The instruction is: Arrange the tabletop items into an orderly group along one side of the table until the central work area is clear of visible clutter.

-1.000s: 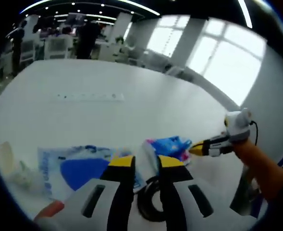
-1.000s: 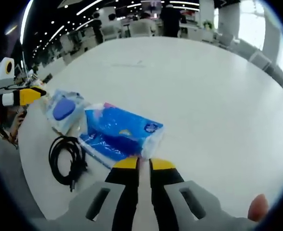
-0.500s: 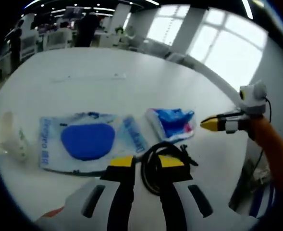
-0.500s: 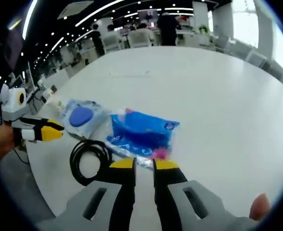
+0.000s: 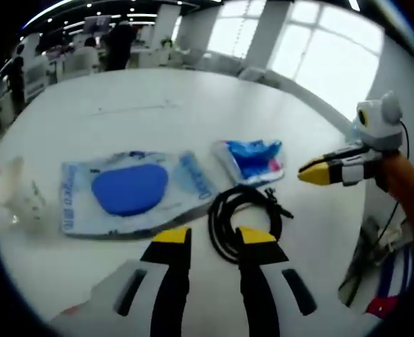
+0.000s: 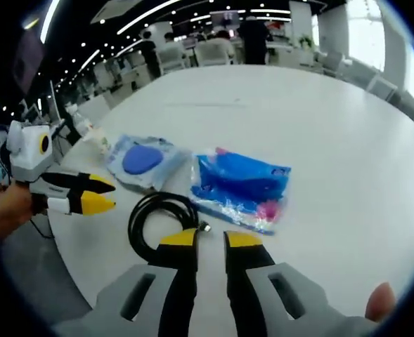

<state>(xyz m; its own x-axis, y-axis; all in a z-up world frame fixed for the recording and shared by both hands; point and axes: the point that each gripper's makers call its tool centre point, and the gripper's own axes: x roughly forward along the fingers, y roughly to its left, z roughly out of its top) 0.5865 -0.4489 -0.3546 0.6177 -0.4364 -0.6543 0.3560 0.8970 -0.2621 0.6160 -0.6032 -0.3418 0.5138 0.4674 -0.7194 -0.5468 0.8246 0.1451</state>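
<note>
Black coiled cable (image 5: 240, 220) lies on the white round table (image 5: 143, 112), looped into a loose ring with its plug ends sticking out, just beyond the left gripper (image 5: 205, 237), whose yellow-tipped jaws stand apart with nothing between them. Beside the cable sits a clear plastic pouch with a blue oval pad inside (image 5: 131, 190), and next to that a crinkled blue plastic packet with pink print (image 5: 251, 160). In the left gripper view a crumpled clear wrapper (image 5: 17, 200) rests at the table's near edge, blurred and hard to identify. The right gripper (image 6: 208, 239) also has its jaws parted and empty, hovering just short of the cable's ring. In the right gripper view, people and chairs at the far side are too small to read.
</note>
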